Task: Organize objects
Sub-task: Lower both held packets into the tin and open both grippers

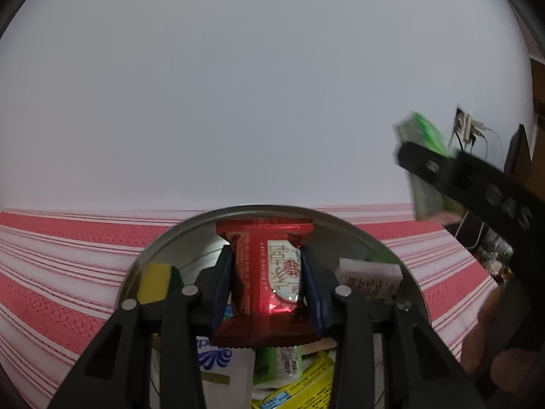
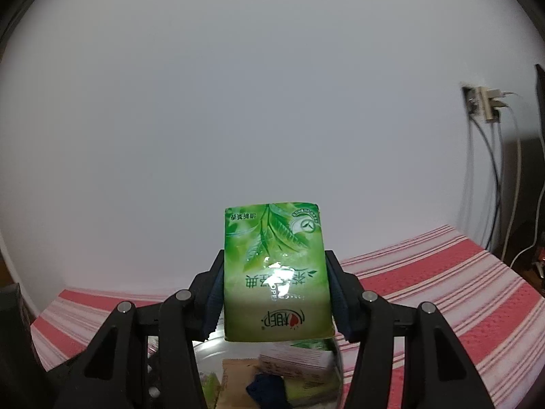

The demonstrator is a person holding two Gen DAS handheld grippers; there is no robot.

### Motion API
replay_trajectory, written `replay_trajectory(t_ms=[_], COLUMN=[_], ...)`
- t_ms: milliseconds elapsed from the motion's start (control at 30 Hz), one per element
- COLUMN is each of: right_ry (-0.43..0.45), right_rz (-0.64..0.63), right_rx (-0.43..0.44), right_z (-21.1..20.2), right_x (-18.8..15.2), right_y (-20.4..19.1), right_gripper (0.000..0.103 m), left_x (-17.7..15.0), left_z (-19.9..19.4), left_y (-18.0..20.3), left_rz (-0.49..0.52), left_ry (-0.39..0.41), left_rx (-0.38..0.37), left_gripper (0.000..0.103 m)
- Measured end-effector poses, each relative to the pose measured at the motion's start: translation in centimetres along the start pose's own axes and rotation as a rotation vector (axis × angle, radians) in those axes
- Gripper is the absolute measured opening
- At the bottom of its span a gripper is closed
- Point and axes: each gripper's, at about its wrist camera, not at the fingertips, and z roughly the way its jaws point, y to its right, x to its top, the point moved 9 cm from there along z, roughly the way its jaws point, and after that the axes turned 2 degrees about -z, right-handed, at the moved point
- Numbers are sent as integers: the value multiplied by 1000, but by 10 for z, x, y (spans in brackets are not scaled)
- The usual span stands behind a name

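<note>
My left gripper (image 1: pixel 267 266) is shut on a red foil snack packet (image 1: pixel 265 272), held over a round metal bowl (image 1: pixel 381 238). The bowl holds a yellow sponge (image 1: pixel 155 283), a white box (image 1: pixel 369 274), a green pack (image 1: pixel 277 363) and yellow packets (image 1: pixel 306 388). My right gripper (image 2: pixel 274 283) is shut on a green tissue pack (image 2: pixel 274 272) with leaf print, raised above the same bowl (image 2: pixel 335 351). In the left wrist view that right gripper (image 1: pixel 419 167) with the green tissue pack (image 1: pixel 425 136) hangs blurred at the far right.
A red and white striped cloth (image 1: pixel 68 272) covers the table, backed by a plain white wall (image 1: pixel 255 85). A wall socket with plugs and cables (image 2: pixel 483 102) sits at the right. A person's hand (image 1: pixel 504 341) shows at the lower right.
</note>
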Motion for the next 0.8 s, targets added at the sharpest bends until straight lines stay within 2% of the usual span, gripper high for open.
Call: replay_trajectory(t_ms=[67,300,467,600,800], right_ry=[-36,-153,-238,-309,-398], right_rz=[-17,-51,-146,-118,-118], right_rx=[24,18,27,59,34], right_z=[9,40,57,68,85], right_x=[-1,-6,-16,-25,-40], right_y=[-5,-15,-34,-38,-37], right_gripper=[56,56,56,56,56], left_x=[-7,-18,-19,-20,-25], left_z=[7,15,22,34,57], left_y=[3,14,14,14,21], left_rz=[13,14,14,-6,-20], left_ry=[-8,-41,-54,-64,-99], left_rx=[-2,-18,-1,8,22], left_gripper=[38,38,38,38,38])
